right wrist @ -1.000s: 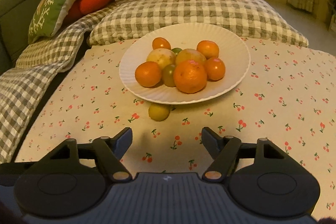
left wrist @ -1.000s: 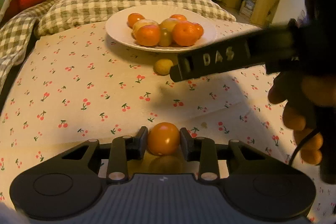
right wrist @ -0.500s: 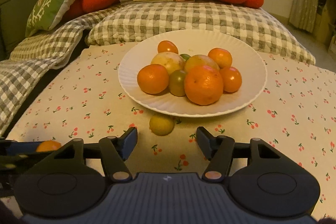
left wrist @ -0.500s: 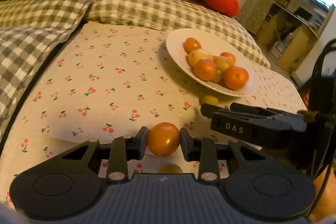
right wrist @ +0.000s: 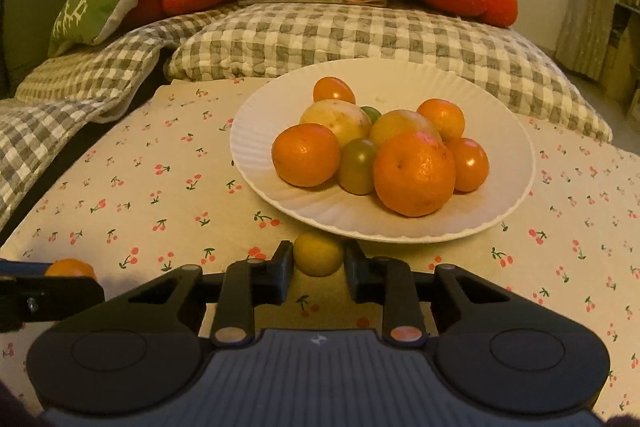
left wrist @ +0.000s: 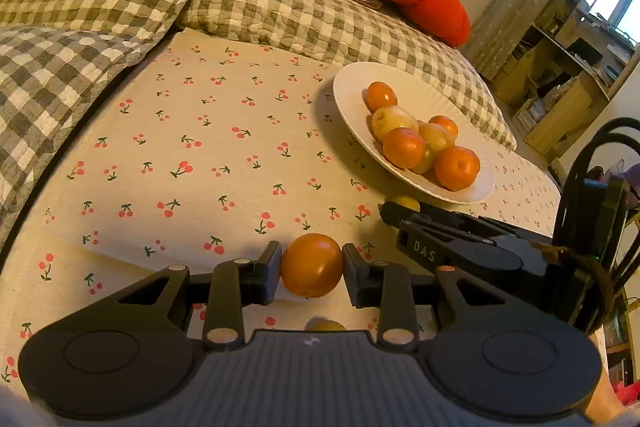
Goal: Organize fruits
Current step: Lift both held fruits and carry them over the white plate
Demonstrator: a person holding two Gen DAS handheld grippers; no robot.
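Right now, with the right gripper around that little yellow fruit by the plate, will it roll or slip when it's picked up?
The yellow fruit looks round and smooth, so it could roll if nudged. The right gripper flanks it closely, which should limit that. The white plate rim beside it may block it.

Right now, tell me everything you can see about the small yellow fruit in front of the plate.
The small yellow fruit is round, smooth-skinned and pale yellow-green. It sits on the cherry-print cloth just below the near rim of the white plate, outside it. The right gripper brackets it closely on both sides; contact cannot be confirmed.
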